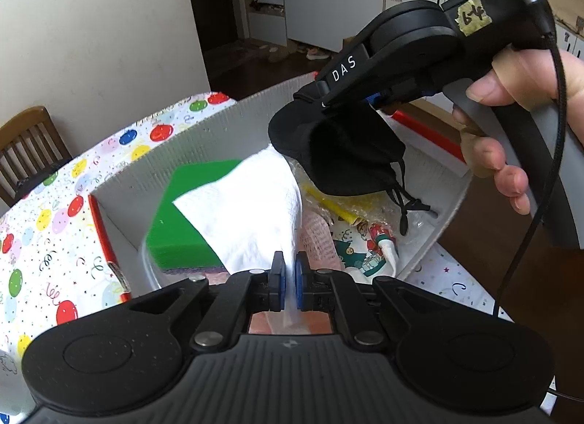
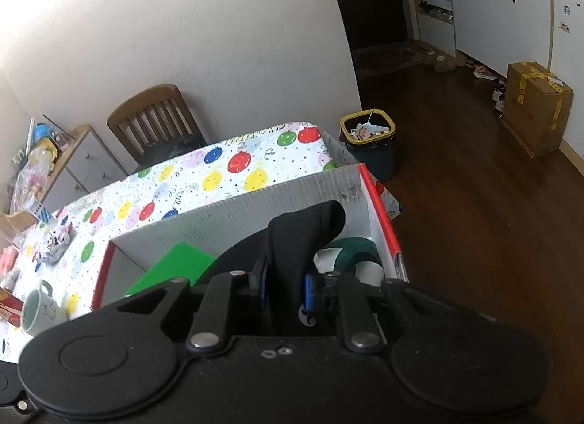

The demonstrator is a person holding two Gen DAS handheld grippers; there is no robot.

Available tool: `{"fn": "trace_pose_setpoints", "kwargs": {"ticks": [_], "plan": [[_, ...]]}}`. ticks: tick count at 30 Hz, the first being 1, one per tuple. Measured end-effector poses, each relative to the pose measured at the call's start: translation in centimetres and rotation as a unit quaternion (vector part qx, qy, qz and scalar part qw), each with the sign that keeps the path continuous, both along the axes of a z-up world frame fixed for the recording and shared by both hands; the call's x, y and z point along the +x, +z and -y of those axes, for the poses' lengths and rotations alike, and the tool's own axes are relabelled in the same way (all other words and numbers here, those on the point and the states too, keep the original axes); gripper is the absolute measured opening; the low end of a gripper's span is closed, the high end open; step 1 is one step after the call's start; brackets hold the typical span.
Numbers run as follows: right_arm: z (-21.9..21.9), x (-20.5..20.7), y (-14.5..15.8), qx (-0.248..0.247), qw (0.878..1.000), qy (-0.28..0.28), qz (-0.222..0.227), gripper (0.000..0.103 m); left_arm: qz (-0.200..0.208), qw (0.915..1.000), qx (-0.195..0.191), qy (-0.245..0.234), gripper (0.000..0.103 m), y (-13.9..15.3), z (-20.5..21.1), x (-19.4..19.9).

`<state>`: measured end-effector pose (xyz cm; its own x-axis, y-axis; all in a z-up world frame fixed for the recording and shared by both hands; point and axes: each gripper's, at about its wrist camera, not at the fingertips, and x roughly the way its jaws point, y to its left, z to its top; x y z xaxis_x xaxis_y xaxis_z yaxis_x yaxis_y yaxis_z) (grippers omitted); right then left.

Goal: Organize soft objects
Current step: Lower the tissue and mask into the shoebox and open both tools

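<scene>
Both soft: thin white cloth (image 1: 248,212), seemingly crumpled black cloth (image 2: 292,241).

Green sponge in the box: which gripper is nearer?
Left. The left gripper, shut on a white cloth, sits beside the green sponge. The right gripper, holding a black mask, hangs farther off.

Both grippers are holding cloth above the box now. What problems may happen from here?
The black fabric pouch in the right gripper trails drawstrings that might snag on the box wall. The white cloth pinched by the left gripper hides the green sponge and could drape over it.
</scene>
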<state>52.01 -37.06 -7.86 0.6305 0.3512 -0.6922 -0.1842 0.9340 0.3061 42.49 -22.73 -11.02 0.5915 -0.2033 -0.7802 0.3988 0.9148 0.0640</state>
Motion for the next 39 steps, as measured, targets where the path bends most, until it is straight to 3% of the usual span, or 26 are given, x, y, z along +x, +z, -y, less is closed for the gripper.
{"fn": "trace_pose_setpoints", "kwargs": {"ticks": [8,20,26,29,31,32,39], "plan": [[-0.3,-0.1,-0.8,-0.021,1.0,0.014,-0.016,0.018,-0.038,0.9989,-0.022,0.017,0.005,-1.3,-0.2,2.1],[0.2,-0.9,0.0,-0.044,0.999,0.028,-0.008,0.027,-0.041,0.9985,-0.024,0.027,0.006,-2.2,-0.2,2.8],[0.5,-1.4,0.6,-0.042,0.999,0.032,-0.004,0.034,-0.043,0.9979,-0.034,0.034,0.012,-1.6,-0.5,2.3],[0.6,-1.7,0.9,-0.041,0.999,0.034,-0.001,0.039,-0.038,0.998,-0.038,0.034,0.026,-1.3,-0.5,1.9],[0.7,-2.0,1.2,-0.039,0.999,0.035,0.002,0.043,-0.036,0.9978,-0.044,0.034,0.052,-1.1,-0.7,1.7],[0.8,-2.2,1.3,-0.038,0.999,0.036,0.004,0.048,-0.034,0.9977,-0.049,0.033,0.058,-0.9,-0.7,1.5],[1.1,-3.5,2.8,-0.026,0.998,0.044,0.024,0.063,-0.016,0.9967,-0.071,0.037,0.063,0.7,-1.5,0.2]]}}
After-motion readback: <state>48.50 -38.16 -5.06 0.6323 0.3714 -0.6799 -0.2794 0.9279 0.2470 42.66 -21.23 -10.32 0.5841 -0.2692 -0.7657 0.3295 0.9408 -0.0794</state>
